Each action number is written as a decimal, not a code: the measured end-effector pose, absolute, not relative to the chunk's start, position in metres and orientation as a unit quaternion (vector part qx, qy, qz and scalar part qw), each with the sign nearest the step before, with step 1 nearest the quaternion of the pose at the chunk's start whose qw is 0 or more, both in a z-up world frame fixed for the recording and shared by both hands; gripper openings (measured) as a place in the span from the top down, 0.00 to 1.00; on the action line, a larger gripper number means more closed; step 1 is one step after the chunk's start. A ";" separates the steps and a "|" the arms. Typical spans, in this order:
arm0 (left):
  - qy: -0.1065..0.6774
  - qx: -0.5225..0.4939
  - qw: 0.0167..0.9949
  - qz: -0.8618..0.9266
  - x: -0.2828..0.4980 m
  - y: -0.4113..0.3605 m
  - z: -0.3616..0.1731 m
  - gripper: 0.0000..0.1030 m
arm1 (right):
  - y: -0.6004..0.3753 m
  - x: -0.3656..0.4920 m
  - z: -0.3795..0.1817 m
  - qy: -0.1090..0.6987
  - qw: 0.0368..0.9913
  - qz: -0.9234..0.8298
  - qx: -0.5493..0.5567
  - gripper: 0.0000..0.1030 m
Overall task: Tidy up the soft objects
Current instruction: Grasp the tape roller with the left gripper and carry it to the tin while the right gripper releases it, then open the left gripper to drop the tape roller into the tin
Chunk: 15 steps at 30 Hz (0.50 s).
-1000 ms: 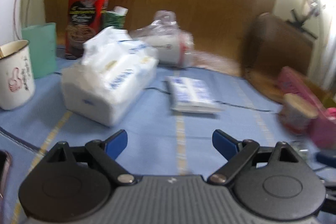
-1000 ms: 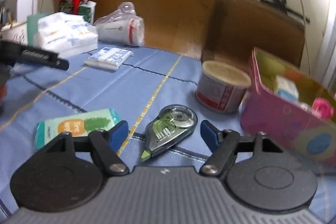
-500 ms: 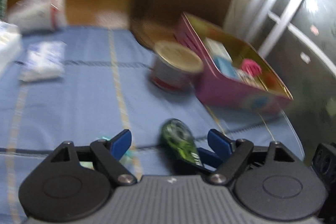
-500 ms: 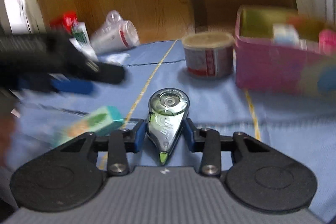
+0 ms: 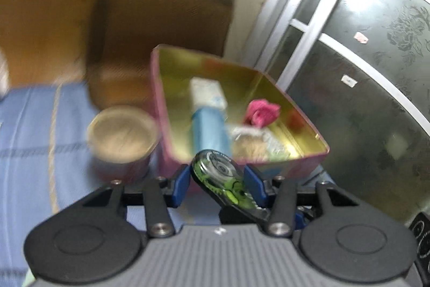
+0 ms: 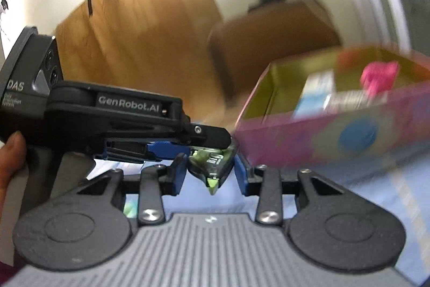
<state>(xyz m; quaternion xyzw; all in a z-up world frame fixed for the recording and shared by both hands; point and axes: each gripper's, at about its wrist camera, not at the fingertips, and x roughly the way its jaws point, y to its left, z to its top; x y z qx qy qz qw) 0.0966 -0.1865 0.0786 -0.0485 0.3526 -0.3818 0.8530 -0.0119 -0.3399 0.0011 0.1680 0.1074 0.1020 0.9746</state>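
A green see-through correction tape dispenser point(image 5: 220, 175) hangs above the blue tablecloth, just in front of the pink tin box point(image 5: 298, 166). My right gripper point(image 6: 209, 174) is shut on the dispenser point(image 6: 212, 163), whose tip points back at the camera. My left gripper point(image 5: 217, 179) comes in from the left of the right wrist view point(image 6: 204, 145). Its jaws are closing, and both blue pads touch the dispenser's sides. The box holds a blue pack point(image 5: 211, 131), a white pack point(image 5: 207, 93) and a pink cloth point(image 5: 260, 112).
A round tin with a tan lid point(image 5: 122, 136) stands on the blue tablecloth point(image 5: 29, 125), left of the box point(image 6: 322, 141). A brown chair back point(image 5: 161, 31) rises behind them. Dark glass doors point(image 5: 362, 58) fill the right. A hand point(image 6: 10, 168) grips the left gripper's handle.
My left gripper swung right from the tissue packs to the dispenser and narrowed around it. My right gripper closed on the dispenser and lifted it toward the pink box.
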 end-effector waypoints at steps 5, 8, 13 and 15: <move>0.339 -0.030 0.859 -0.382 0.127 -0.232 0.077 0.56 | -0.362 0.017 0.010 0.094 0.984 0.056 0.138 0.60; 0.346 -0.026 0.863 -0.368 0.149 -0.247 0.068 0.53 | -0.374 0.043 0.007 0.107 0.984 0.048 0.132 0.60; 0.362 -0.017 0.871 -0.332 0.168 -0.256 0.058 0.47 | -0.371 0.088 -0.002 0.135 0.986 0.033 0.096 0.59; 0.359 -0.027 0.869 -0.339 0.164 -0.245 0.060 0.47 | -0.373 0.092 -0.006 0.142 0.986 0.016 0.092 0.59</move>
